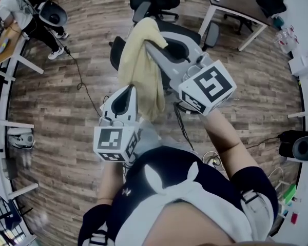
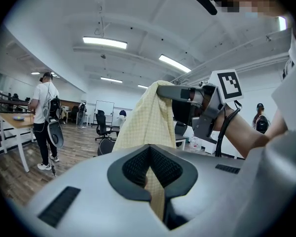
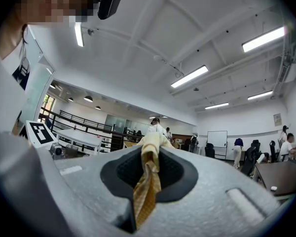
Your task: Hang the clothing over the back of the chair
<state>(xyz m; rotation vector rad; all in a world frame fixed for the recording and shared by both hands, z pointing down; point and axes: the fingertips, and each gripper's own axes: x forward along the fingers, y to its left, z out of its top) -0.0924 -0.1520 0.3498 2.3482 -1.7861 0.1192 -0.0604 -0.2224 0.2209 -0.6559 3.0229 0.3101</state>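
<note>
Left gripper (image 1: 128, 90) and right gripper (image 1: 149, 46) are both pinched onto the yellow clothing (image 1: 141, 70), held above the chair (image 1: 186, 31).

Chair (image 1: 187, 31) is mostly hidden behind clothing (image 1: 140, 65) and right tongs (image 1: 152, 48). Can't tell which part is its back. In the right gripper view the clothing's pinched edge disappears between the jaws. Bystander (image 1: 15, 6) is cut off at the head view's top-left corner. Table (image 1: 231, 1) is cut by the top edge. Far people (image 3: 286, 147) are too small to tell.

The pale yellow cloth garment (image 1: 141, 65) hangs from the right gripper (image 1: 150, 46) down to the left gripper (image 1: 129, 89), over the black office chair (image 1: 116, 53).
</note>
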